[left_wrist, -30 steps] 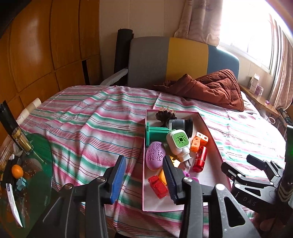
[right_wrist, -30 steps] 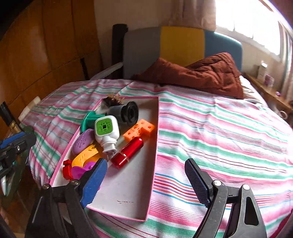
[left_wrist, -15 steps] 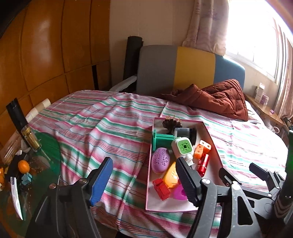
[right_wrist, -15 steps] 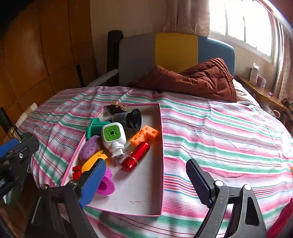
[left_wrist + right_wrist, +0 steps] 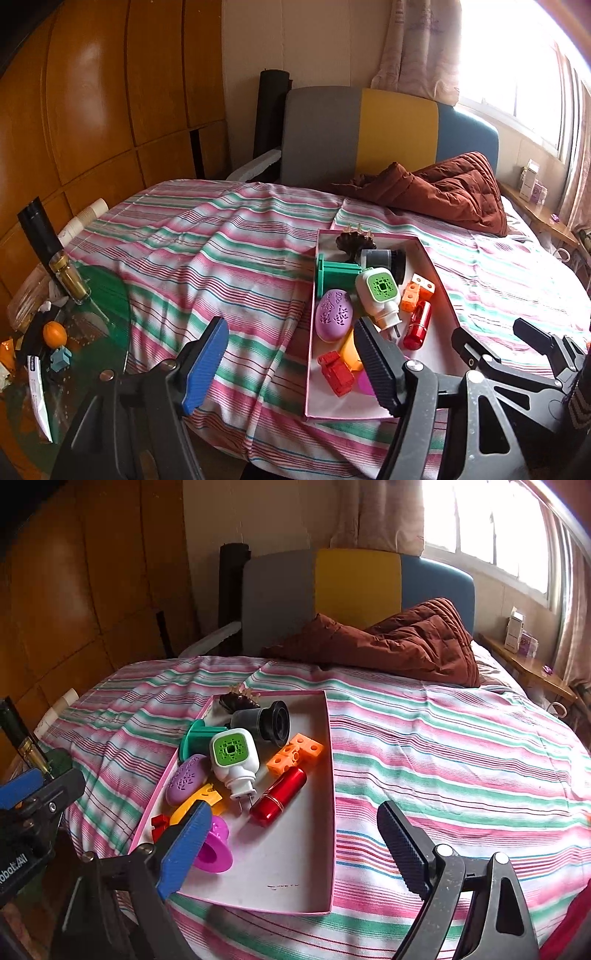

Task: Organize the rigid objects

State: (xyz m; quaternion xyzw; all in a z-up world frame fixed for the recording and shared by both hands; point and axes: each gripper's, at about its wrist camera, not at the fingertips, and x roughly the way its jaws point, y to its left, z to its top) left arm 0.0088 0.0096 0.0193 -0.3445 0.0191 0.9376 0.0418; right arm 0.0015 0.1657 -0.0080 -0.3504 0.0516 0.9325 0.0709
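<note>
A pink tray (image 5: 330,775) lies on the striped bedspread and holds several small things. Among them are a white plug-in device with a green face (image 5: 231,753), a red cylinder (image 5: 279,799), an orange block (image 5: 295,753), a purple oval (image 5: 186,779), a green spool (image 5: 197,738), a black cylinder (image 5: 267,722) and a magenta cup (image 5: 214,849). My right gripper (image 5: 293,808) hovers open over the tray's near end. My left gripper (image 5: 291,325) stands open at the tray's left edge (image 5: 312,332), nothing between its pads.
A brown quilt (image 5: 399,646) is bunched against the grey, yellow and blue headboard (image 5: 354,587). Left of the bed, a glass side table (image 5: 92,332) carries a bottle and an orange. A wooden shelf (image 5: 528,668) runs under the window at right.
The left gripper's jaws have spread from a narrow gap to wide. The right gripper's jaws look the same. Both views have tilted up a little.
</note>
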